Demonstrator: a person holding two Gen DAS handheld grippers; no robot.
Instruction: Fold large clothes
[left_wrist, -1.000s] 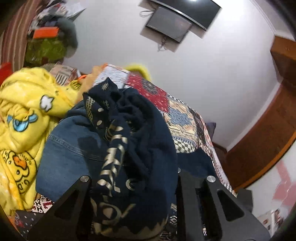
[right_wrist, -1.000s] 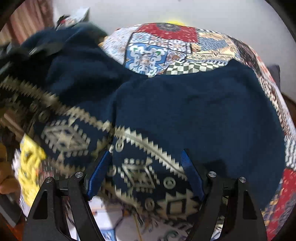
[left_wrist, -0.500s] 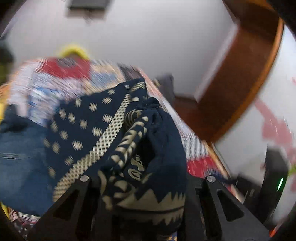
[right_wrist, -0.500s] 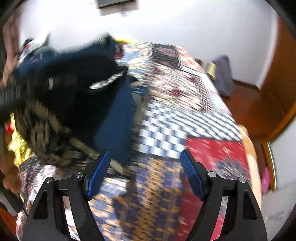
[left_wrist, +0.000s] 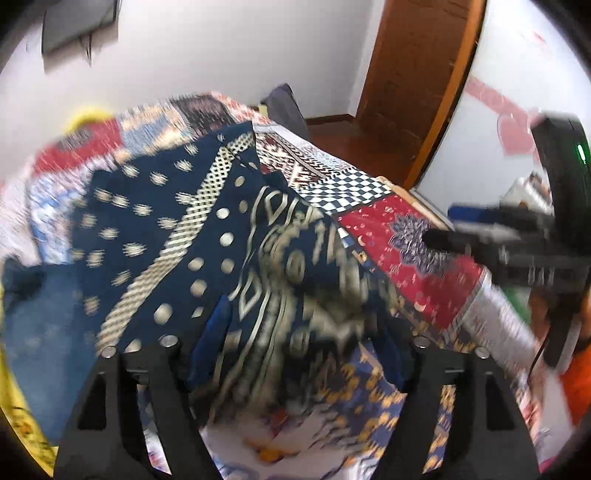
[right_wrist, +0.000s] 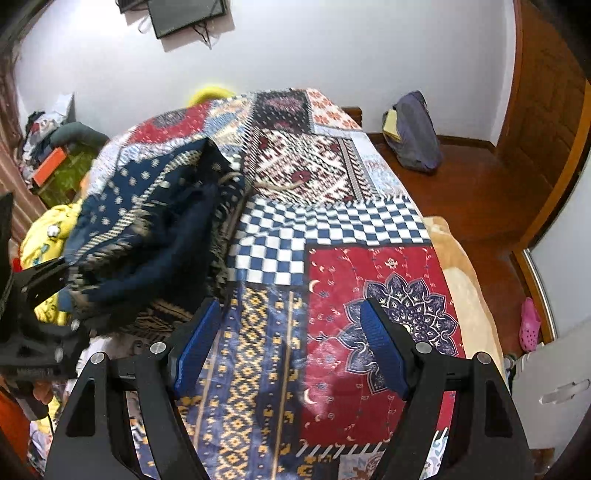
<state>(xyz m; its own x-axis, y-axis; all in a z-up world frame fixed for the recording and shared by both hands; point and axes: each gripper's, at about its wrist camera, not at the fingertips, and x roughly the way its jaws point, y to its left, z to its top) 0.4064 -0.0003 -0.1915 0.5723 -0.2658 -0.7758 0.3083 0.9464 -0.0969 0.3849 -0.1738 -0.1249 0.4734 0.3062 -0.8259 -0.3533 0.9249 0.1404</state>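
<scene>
In the left wrist view, the navy patterned garment (left_wrist: 207, 251) lies bunched on the patchwork bedspread (left_wrist: 413, 236), and its near end reaches in between the fingers of the left gripper (left_wrist: 291, 354). The jaws have just been opening; they now stand wide, and the cloth between them looks loose, not pinched — I judge it released, though the picture is blurred here. The garment runs from the gripper away toward the upper left of the picture, so its long axis goes roughly from the near edge of the bed to the far side. At the right edge the right gripper (left_wrist: 491, 251) shows as a dark blurred shape above the bedspread.

In the right wrist view, the right gripper (right_wrist: 291, 347) is spread open with nothing between its blue pads (right_wrist: 195, 347); below it only the bedspread (right_wrist: 369, 280) is seen. The garment (right_wrist: 155, 236) sits as a crumpled heap at the left part of the bed, next to the left gripper (right_wrist: 33, 310). A cord or fringe trails from its far end. The heap is longer from near to far than across.

As for progress, I judge the folding has hardly begun: the garment is on the bed but not spread flat, and no clean fold shows. Spreading it and making every fold are still left.
</scene>
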